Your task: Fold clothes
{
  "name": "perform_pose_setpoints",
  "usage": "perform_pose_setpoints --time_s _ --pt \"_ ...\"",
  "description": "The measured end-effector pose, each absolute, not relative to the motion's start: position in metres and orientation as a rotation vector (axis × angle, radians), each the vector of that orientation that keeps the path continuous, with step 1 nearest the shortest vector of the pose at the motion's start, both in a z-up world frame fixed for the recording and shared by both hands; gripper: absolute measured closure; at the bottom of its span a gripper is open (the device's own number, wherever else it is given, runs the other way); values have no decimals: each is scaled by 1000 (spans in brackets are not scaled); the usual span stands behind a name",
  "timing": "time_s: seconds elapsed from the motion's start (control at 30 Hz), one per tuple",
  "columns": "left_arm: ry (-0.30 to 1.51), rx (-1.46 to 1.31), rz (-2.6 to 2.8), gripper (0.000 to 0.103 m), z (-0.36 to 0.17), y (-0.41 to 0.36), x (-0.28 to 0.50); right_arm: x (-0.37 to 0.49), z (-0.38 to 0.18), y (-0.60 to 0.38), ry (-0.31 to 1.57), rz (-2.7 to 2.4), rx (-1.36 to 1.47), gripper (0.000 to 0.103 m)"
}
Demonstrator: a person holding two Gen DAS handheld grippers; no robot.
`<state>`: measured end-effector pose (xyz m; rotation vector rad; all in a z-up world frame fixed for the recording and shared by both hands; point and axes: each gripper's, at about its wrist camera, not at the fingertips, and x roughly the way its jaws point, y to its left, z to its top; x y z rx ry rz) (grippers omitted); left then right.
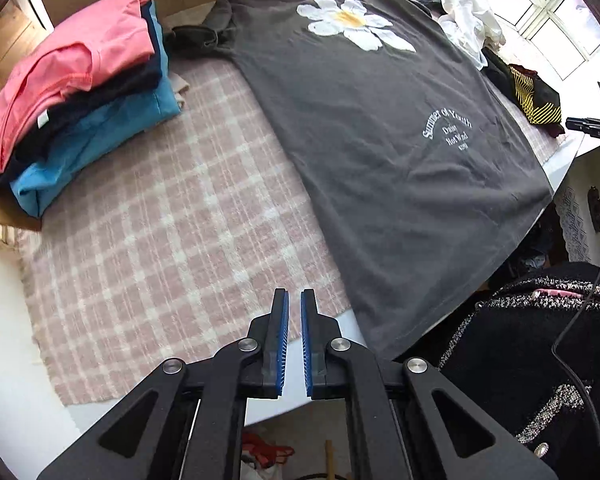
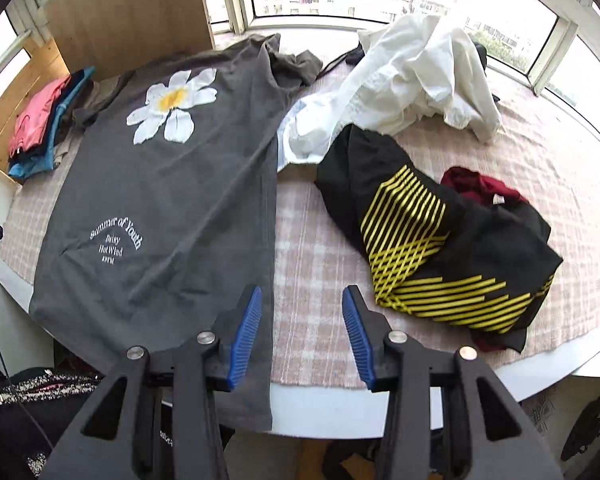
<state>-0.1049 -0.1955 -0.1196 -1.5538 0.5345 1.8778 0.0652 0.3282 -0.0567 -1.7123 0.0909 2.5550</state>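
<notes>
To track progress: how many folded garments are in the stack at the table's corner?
3. The pink one lies on top, the dark navy one in the middle, the blue one at the bottom. More may be hidden beneath or behind.

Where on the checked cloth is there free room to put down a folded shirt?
Free: checked cloth between folded stack and grey shirt; a narrower strip between grey shirt and black-yellow garment. Crowded: around the white clothes.
</notes>
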Motion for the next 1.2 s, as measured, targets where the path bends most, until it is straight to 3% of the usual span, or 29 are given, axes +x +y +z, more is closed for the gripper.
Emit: perform_pose_setpoints --time_s 0.1,0.2,0.3,0.5,0.67,0.73,0.83,0.9,0.97,1.0,1.07,1.1,1.13,1.2 --pt "598 -1438 1901 88 -106 -170 -144 7 -49 329 -36 2580 -1689 61" --pt "636 -1353 1904 89 -105 -132 -181 -48 -47 337 -159 2624 -1670 61" --pt "590 -1312 1945 87 -111 -93 -215 -108 -51 347 -224 2669 -1658 51" --pt "440 -1342 2077 84 -128 -59 -269 -220 -98 332 -336 2728 -1794 50" --pt "549 -1375 2154 78 -137 -58 -308 -278 -151 307 -594 2659 -1895 50" --pt "581 -1362 2135 68 -141 -58 -323 -291 -170 310 -613 2605 -1937 50" --pt "667 -1359 2046 62 -156 -48 -342 -299 -185 318 -559 2581 -1989 50" --pt "730 -1379 2022 62 -169 -41 -356 -297 -186 322 -557 2582 -2002 56" --pt "783 -1407 2003 62 -183 -36 -371 -295 -186 327 -647 2513 -1982 95" --pt "813 -1425 1995 62 -191 -36 -379 -295 -186 336 -667 2440 -1956 96" --pt "895 -1495 1969 65 -209 -39 -394 -295 -179 349 -655 2369 -1910 95" --pt "889 -1507 1966 78 -210 -43 -397 -295 -173 354 -629 2366 -1889 89" --pt "879 -1515 1965 85 -210 -47 -400 -293 -161 354 -592 2394 -1853 84" --pt "828 -1515 1967 88 -205 -54 -403 -291 -136 343 -562 2467 -1759 67"
